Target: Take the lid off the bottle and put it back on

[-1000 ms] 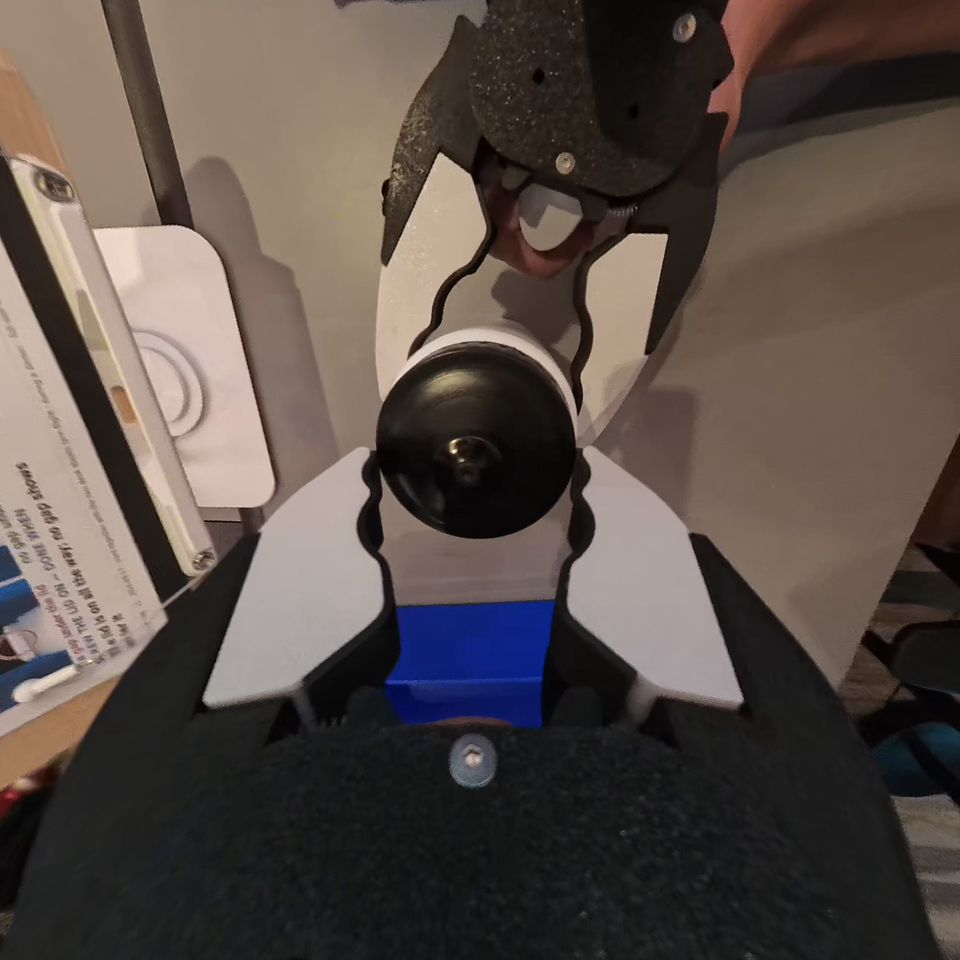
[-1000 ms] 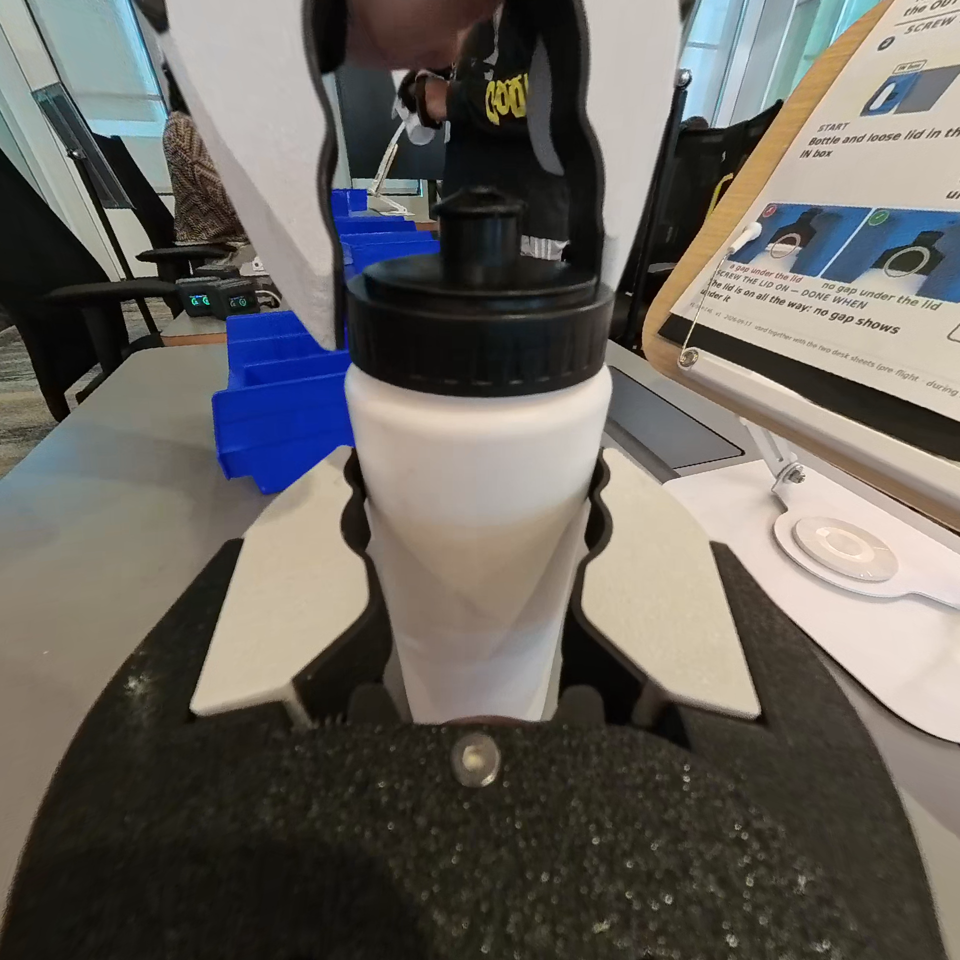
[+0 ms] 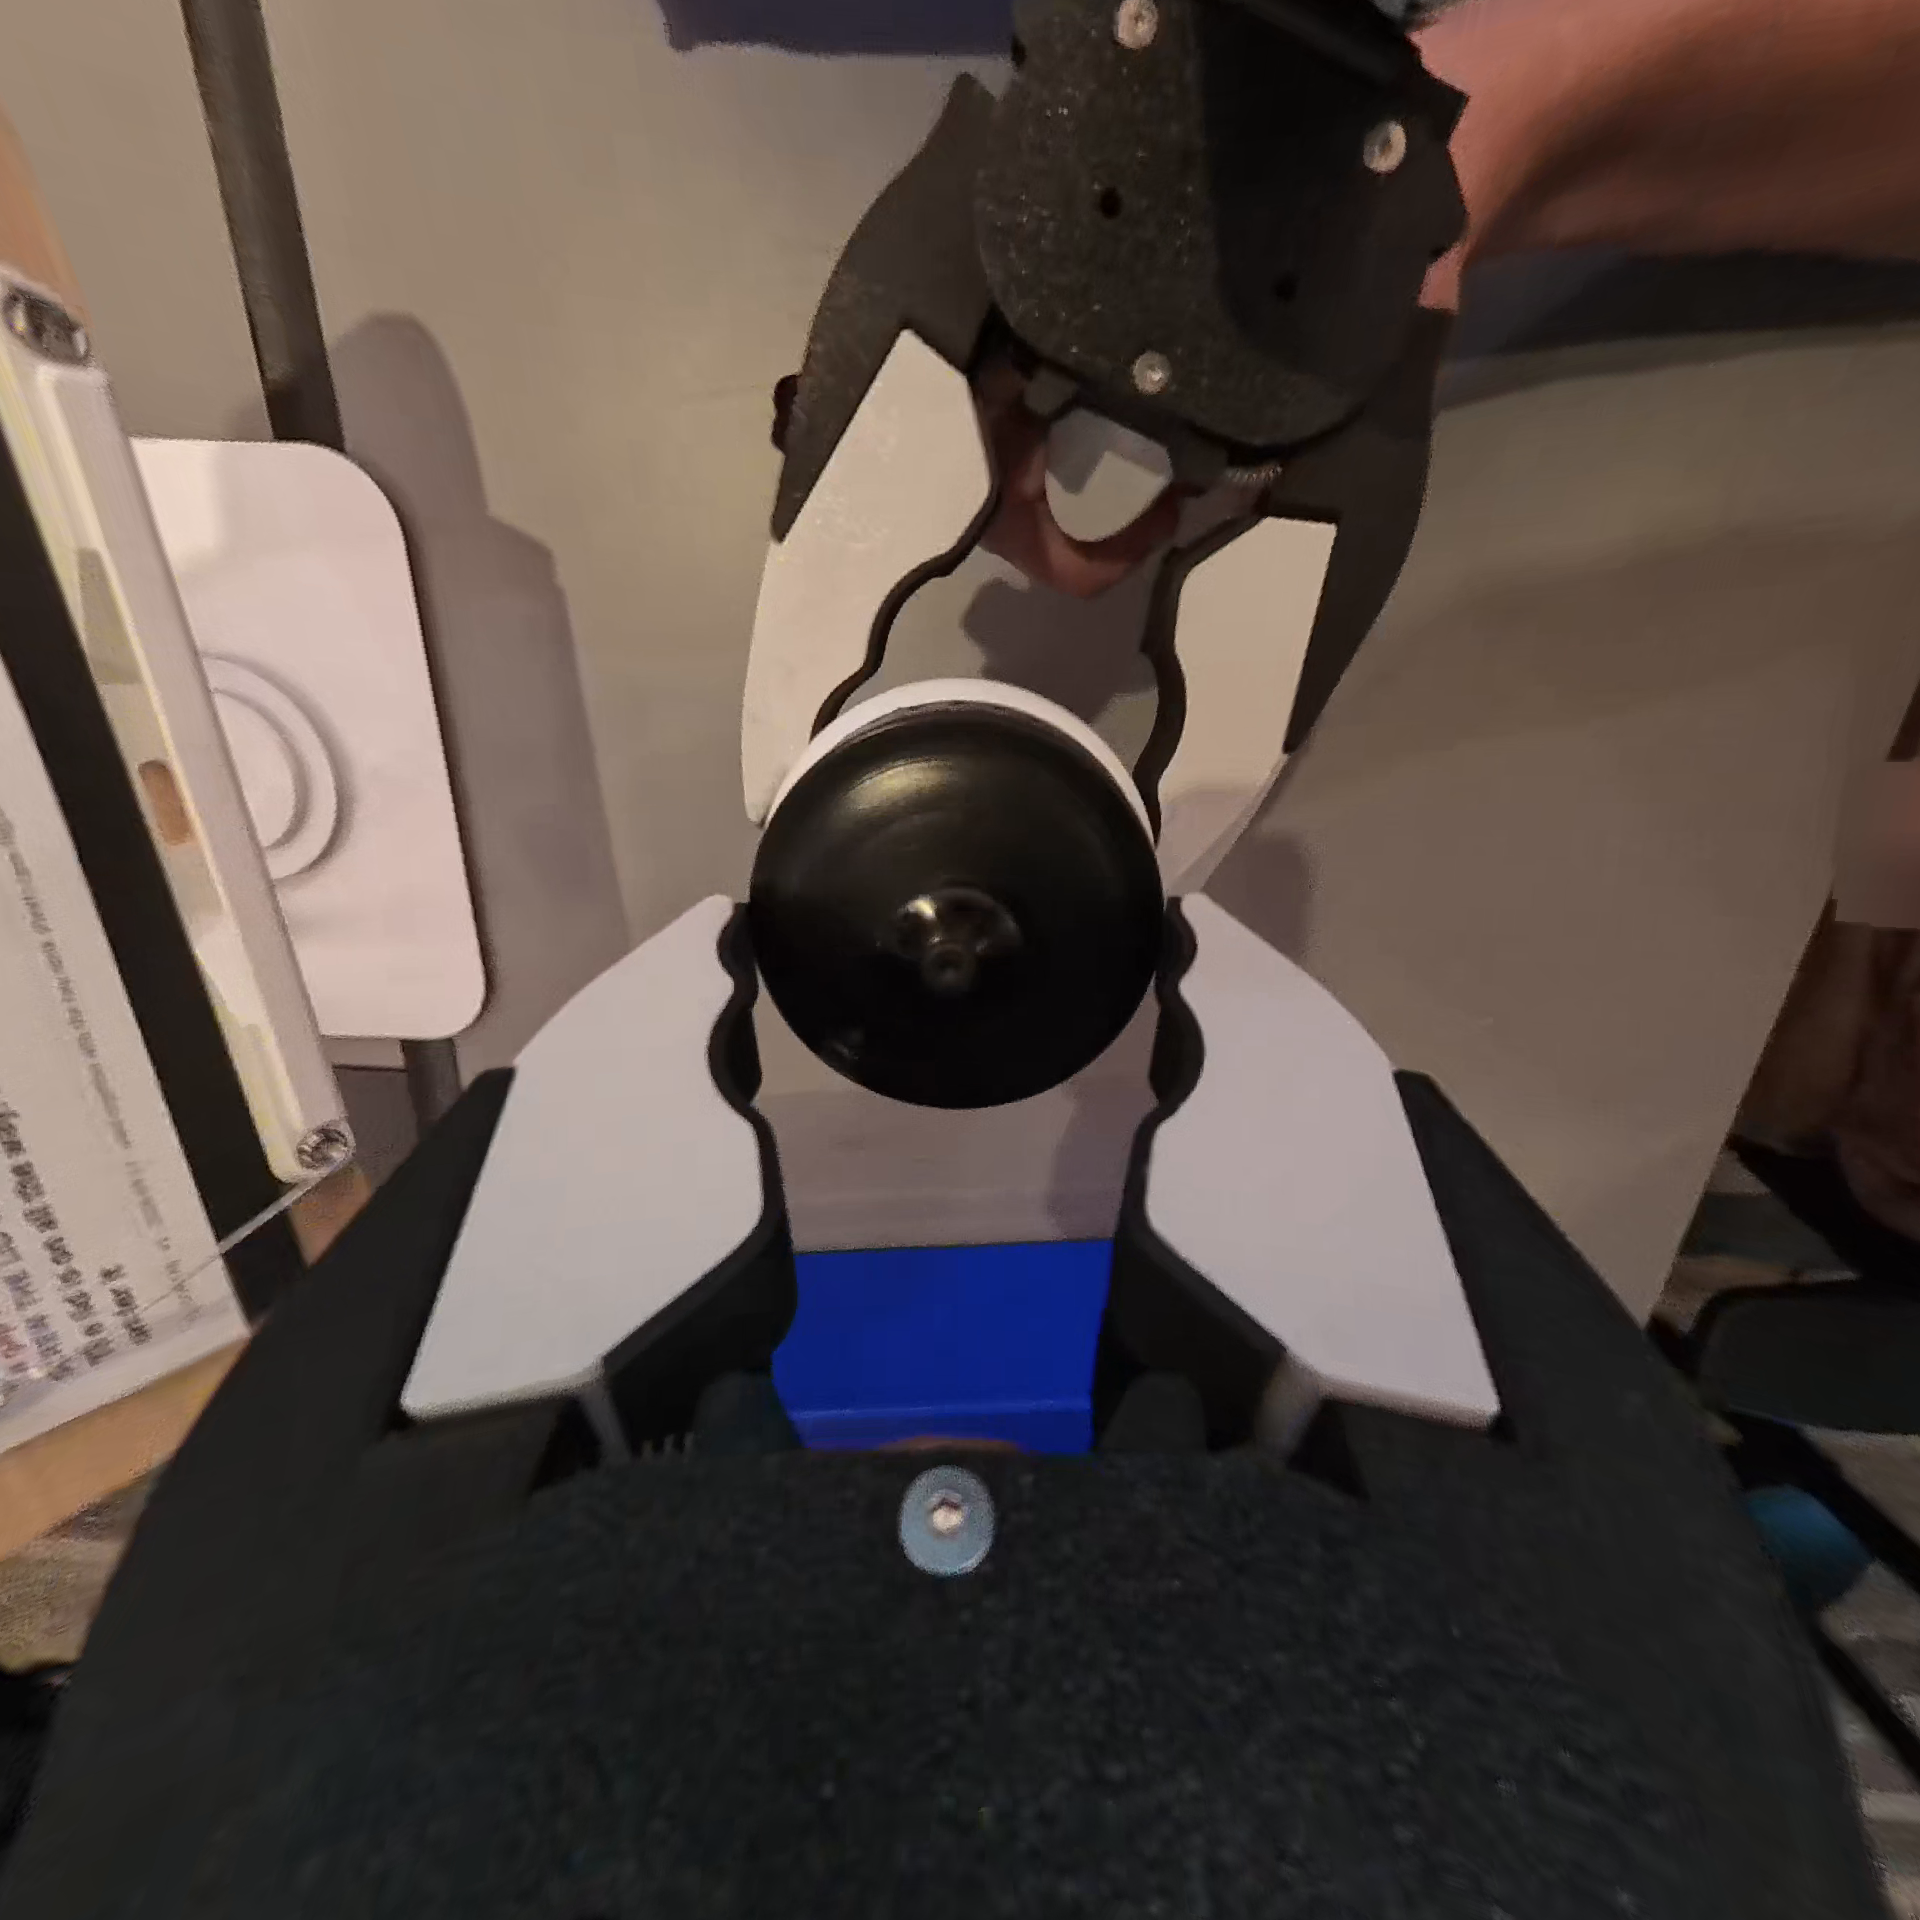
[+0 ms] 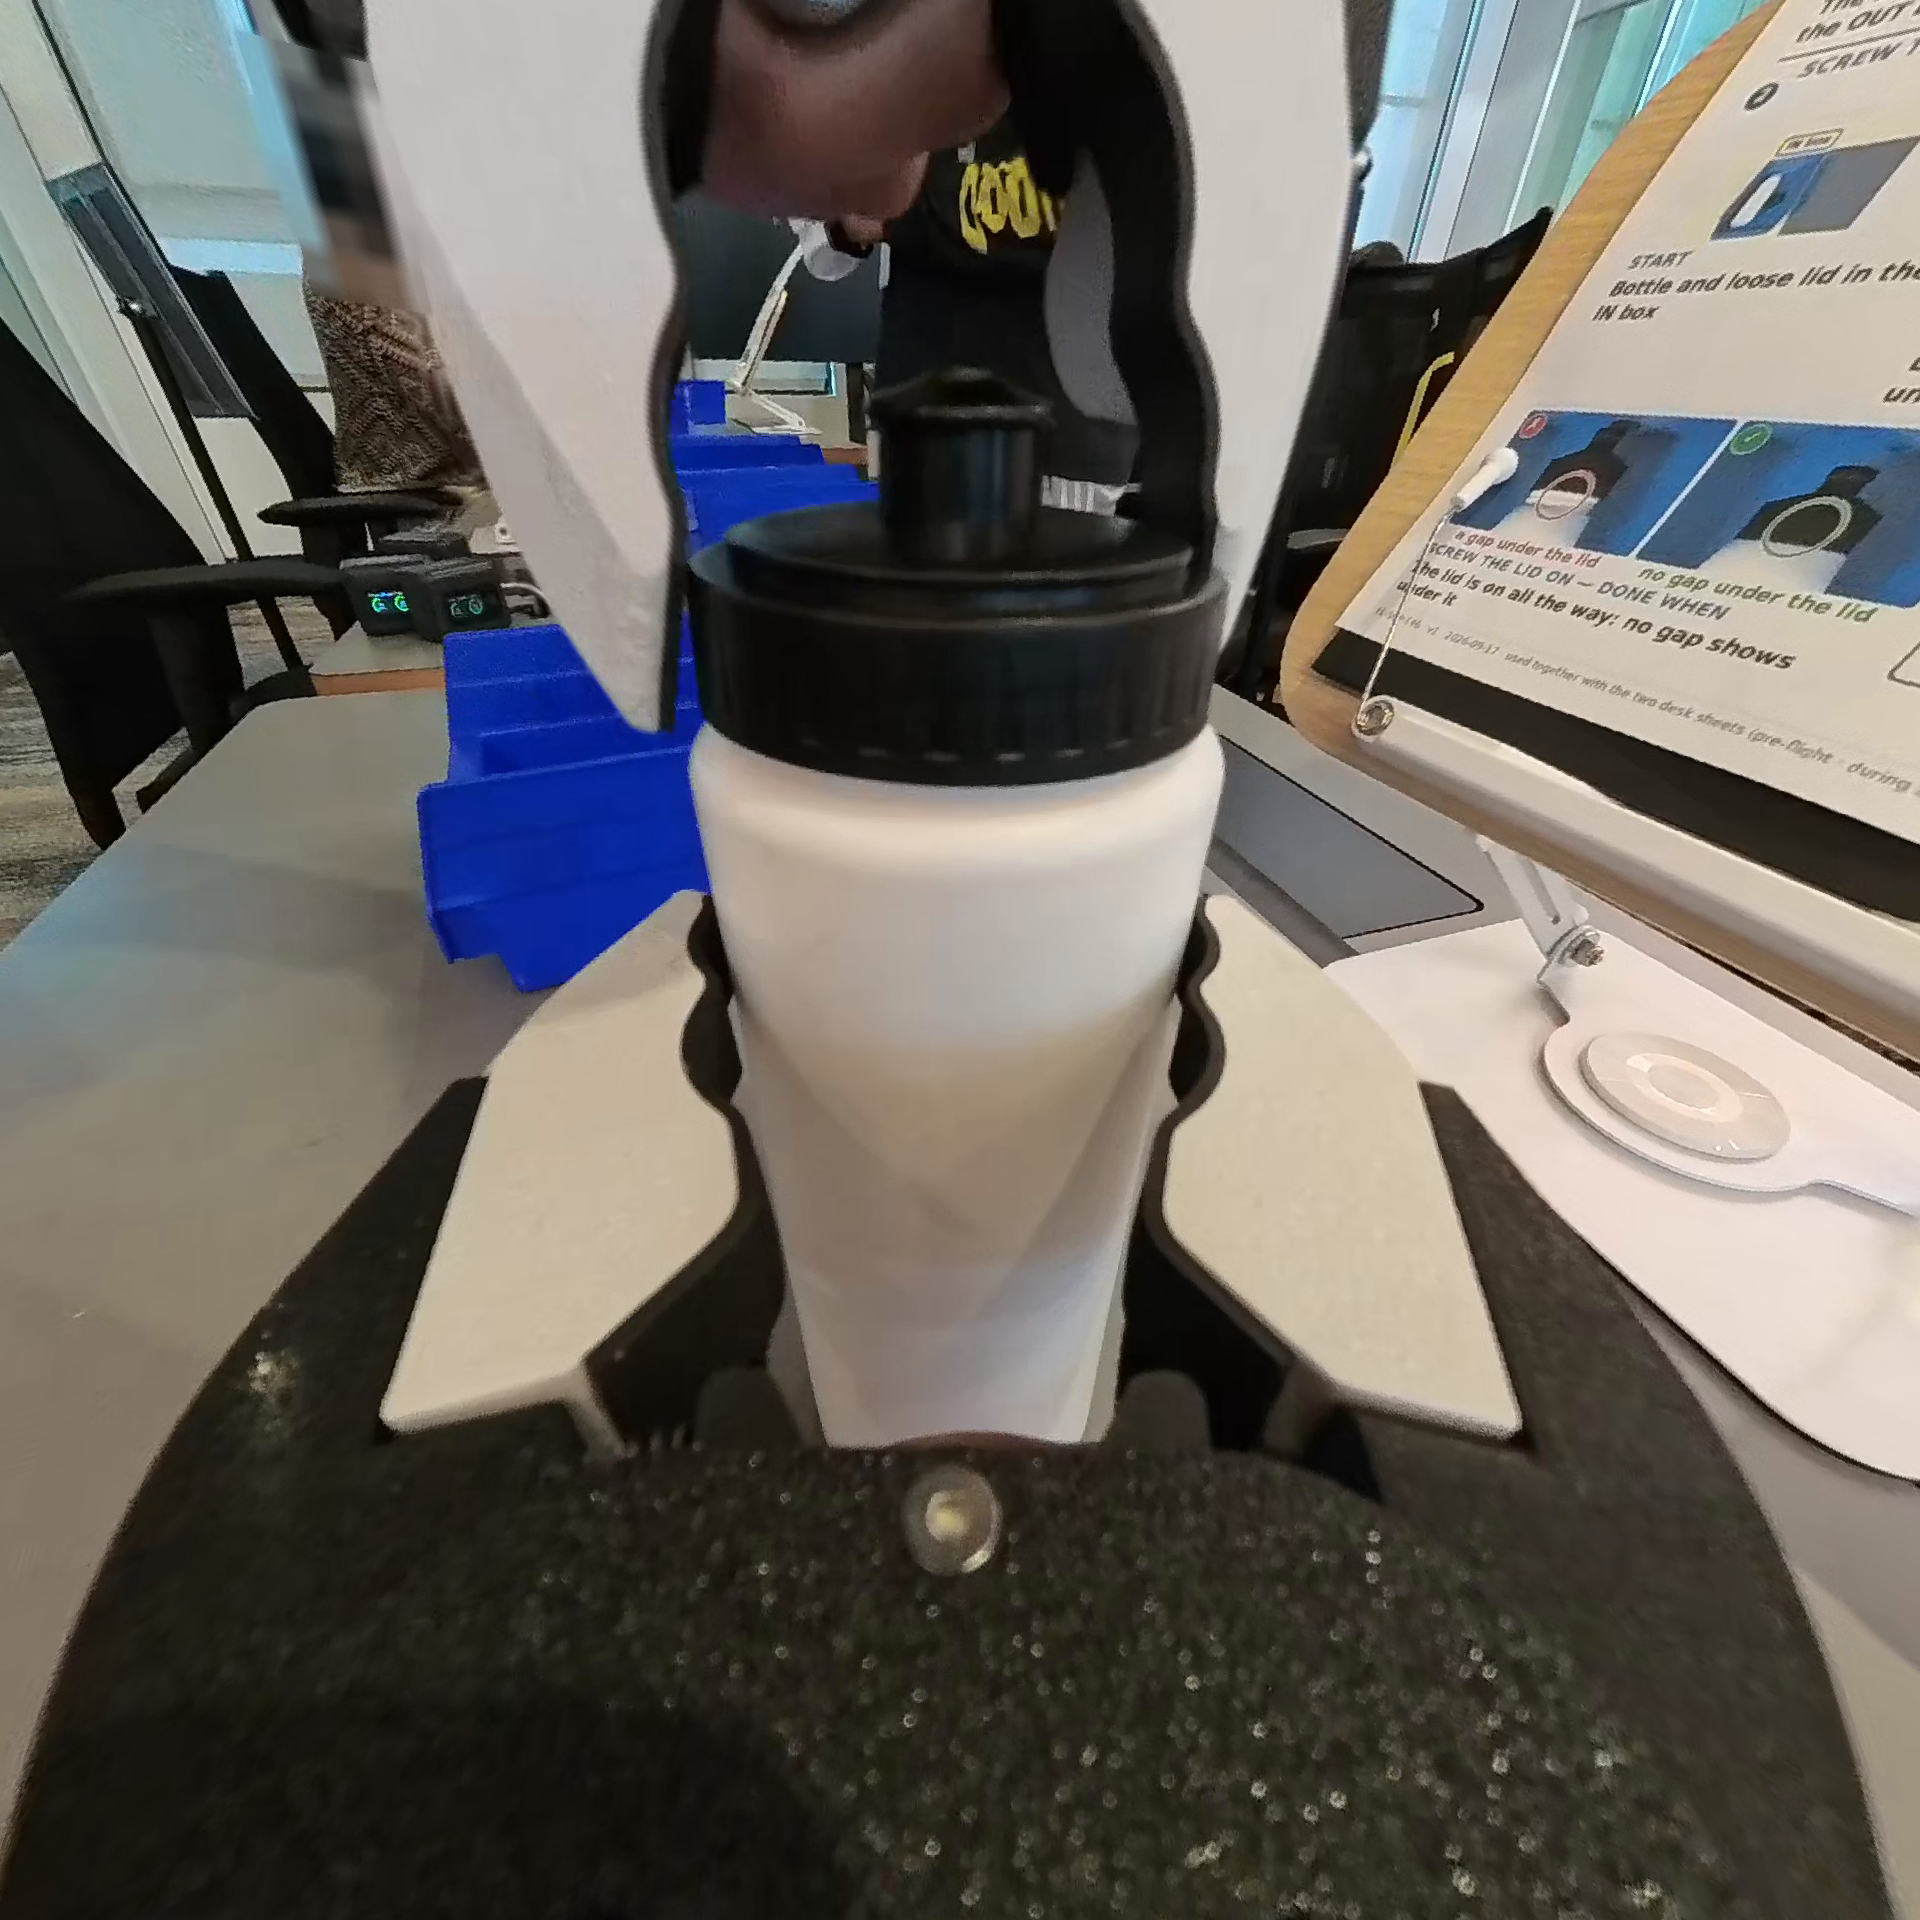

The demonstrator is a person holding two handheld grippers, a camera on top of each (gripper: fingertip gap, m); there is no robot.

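A white bottle (image 4: pixel 956 987) with a black spouted lid (image 4: pixel 956 665) stands upright above the grey table (image 4: pixel 208 987). My right gripper (image 4: pixel 951 997) is shut on the bottle's body, both pads pressed against its sides. It also shows in the left wrist view (image 3: pixel 987 748), beyond the bottle. My left gripper (image 3: pixel 954 925) comes down from above with a finger on each side of the lid (image 3: pixel 956 914). In the right wrist view one of its fingers (image 4: pixel 582 520) stands a sliver off the lid's rim, so it does not press. The lid sits flush on the bottle.
A blue bin (image 4: pixel 561 821) stands on the table behind the bottle, seen below my left gripper (image 3: pixel 945 1330). A tilted instruction board (image 4: pixel 1662 468) on a white stand base (image 4: pixel 1683 1101) is at the right. Office chairs and a person stand farther back.
My left gripper's fingers have eased slightly off the lid they pressed a second ago, and it has turned a little around it. The right gripper keeps hold of the bottle.
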